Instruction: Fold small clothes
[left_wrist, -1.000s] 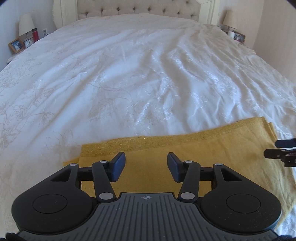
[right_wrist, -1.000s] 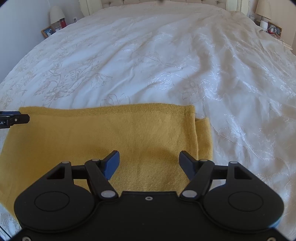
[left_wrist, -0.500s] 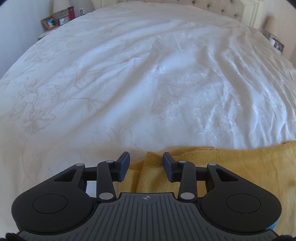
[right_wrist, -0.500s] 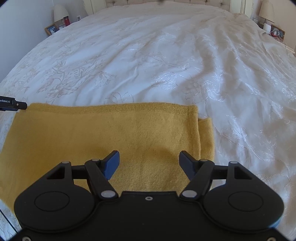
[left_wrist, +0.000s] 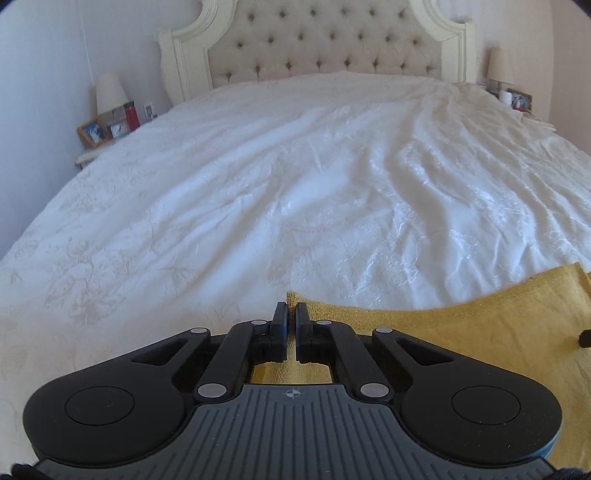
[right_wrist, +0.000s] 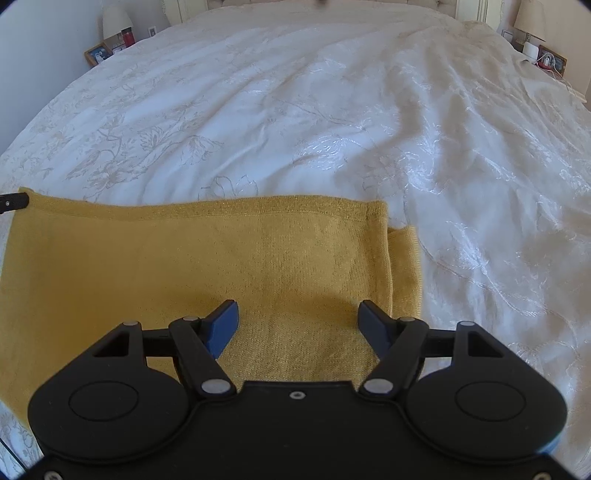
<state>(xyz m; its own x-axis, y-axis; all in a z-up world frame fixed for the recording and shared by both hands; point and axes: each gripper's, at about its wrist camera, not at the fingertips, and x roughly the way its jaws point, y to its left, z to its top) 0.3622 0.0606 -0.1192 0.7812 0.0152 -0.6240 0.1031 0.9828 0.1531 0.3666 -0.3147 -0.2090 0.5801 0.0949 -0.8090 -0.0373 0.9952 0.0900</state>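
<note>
A mustard-yellow knit garment (right_wrist: 184, 266) lies flat on the white bedspread (right_wrist: 295, 110), folded, with a second layer showing at its right edge. My left gripper (left_wrist: 290, 314) is shut on the garment's (left_wrist: 461, 332) far left corner, which sticks up between the pads. That gripper's tip shows at the left edge of the right wrist view (right_wrist: 14, 201). My right gripper (right_wrist: 297, 321) is open and empty, low over the garment's near right part.
The bed has a tufted headboard (left_wrist: 325, 44) at the far end. A nightstand with a lamp (left_wrist: 109, 92), photo frame and red bottle stands at the far left. Another lamp (left_wrist: 498, 64) and small items are at the far right.
My left gripper has moved left to the garment's far left corner and shut on it. My right gripper has stayed open over the garment.
</note>
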